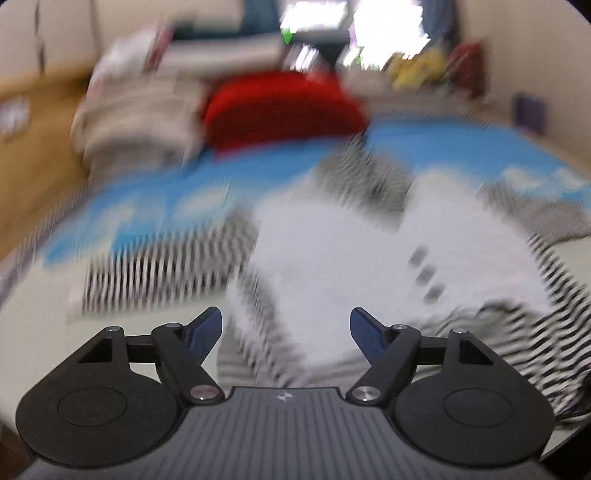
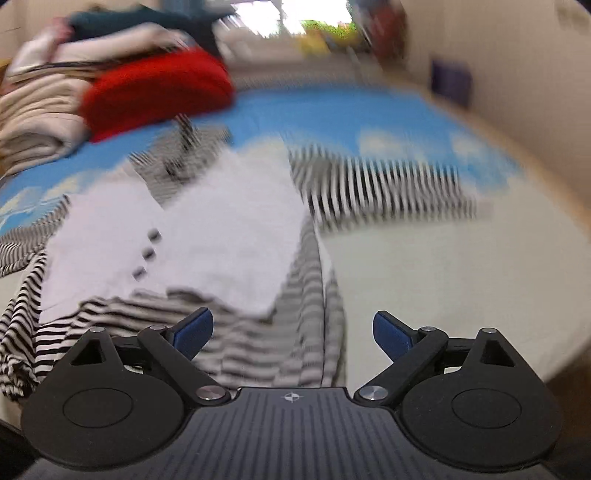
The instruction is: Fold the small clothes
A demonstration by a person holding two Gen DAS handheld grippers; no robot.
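The small black-and-white striped garment with a plain white front panel (image 1: 332,258) and a short row of dark buttons (image 1: 424,273) lay spread on the blue cloud-print bed cover (image 1: 258,162), collar end away from both cameras, hem nearest them. One striped sleeve (image 1: 155,273) ran out flat to the side; the far sleeve (image 1: 546,332) sat bunched and rumpled. No fold looked made yet: the body was open and full length, so I judged the whole job was ahead, sleeves in first, then the body doubled over.

The left gripper (image 1: 286,334) hung over the hem edge, blue pads apart, nothing between them. The right gripper (image 2: 293,336) did the same over the other hem corner in its view, released and empty, with the striped hem (image 2: 258,343) under its gap. Whether either fingertip brushed the cloth could not be read.

Beyond the garment, a red folded item (image 1: 284,107) rested beside a stack of beige folded clothes (image 1: 136,125) at the head of the cover, which suggested earlier pieces were finished.

Both views were heavily smeared. The buttons were only dark blobs, the collar was a grey blur, the far clutter by the bright window (image 1: 351,26) was unreadable, and the garment's bunched side ran off the frame edge.
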